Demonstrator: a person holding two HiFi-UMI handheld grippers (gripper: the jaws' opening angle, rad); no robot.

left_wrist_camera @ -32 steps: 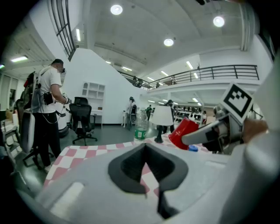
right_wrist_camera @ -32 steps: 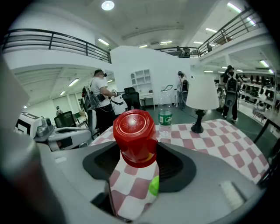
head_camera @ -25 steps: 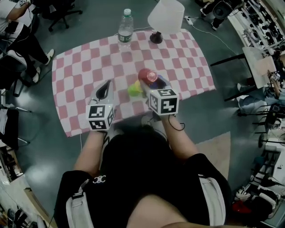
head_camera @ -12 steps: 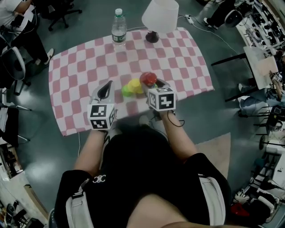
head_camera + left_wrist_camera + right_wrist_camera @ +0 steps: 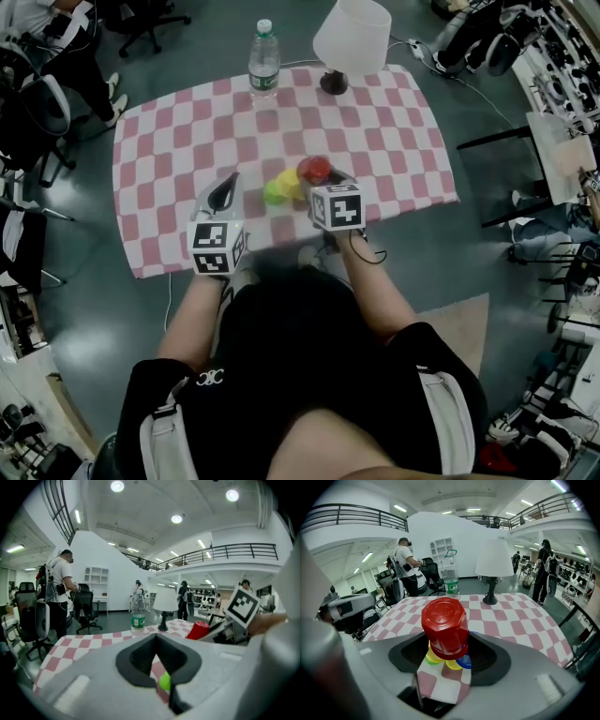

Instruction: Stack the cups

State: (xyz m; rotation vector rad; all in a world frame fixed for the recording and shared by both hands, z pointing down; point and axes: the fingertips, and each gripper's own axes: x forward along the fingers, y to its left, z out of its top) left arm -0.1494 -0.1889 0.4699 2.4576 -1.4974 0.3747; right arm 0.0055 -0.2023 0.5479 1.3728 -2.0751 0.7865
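Note:
An upturned red cup (image 5: pixel 314 169) (image 5: pixel 444 626) sits between the jaws of my right gripper (image 5: pixel 319 176) (image 5: pixel 445 641), which is shut on it just above the other cups. Under and beside it on the checkered cloth are a yellow cup (image 5: pixel 288 181) (image 5: pixel 453 664), a green cup (image 5: pixel 272 193) and a blue cup (image 5: pixel 465 662), close together. My left gripper (image 5: pixel 228 180) (image 5: pixel 157 641) hovers left of the cups, shut and holding nothing. Through its narrow slit a bit of the green cup (image 5: pixel 164 682) shows, and the red cup (image 5: pixel 198 630) appears to its right.
A pink-and-white checkered table (image 5: pixel 178 141) carries a water bottle (image 5: pixel 264 66) and a white-shaded lamp (image 5: pixel 350 37) at its far edge. Office chairs (image 5: pixel 37 112) and people stand to the left, and a dark desk (image 5: pixel 525 141) to the right.
My right gripper has come down with the red cup, closer over the yellow and blue cups. The left gripper has stayed where it was.

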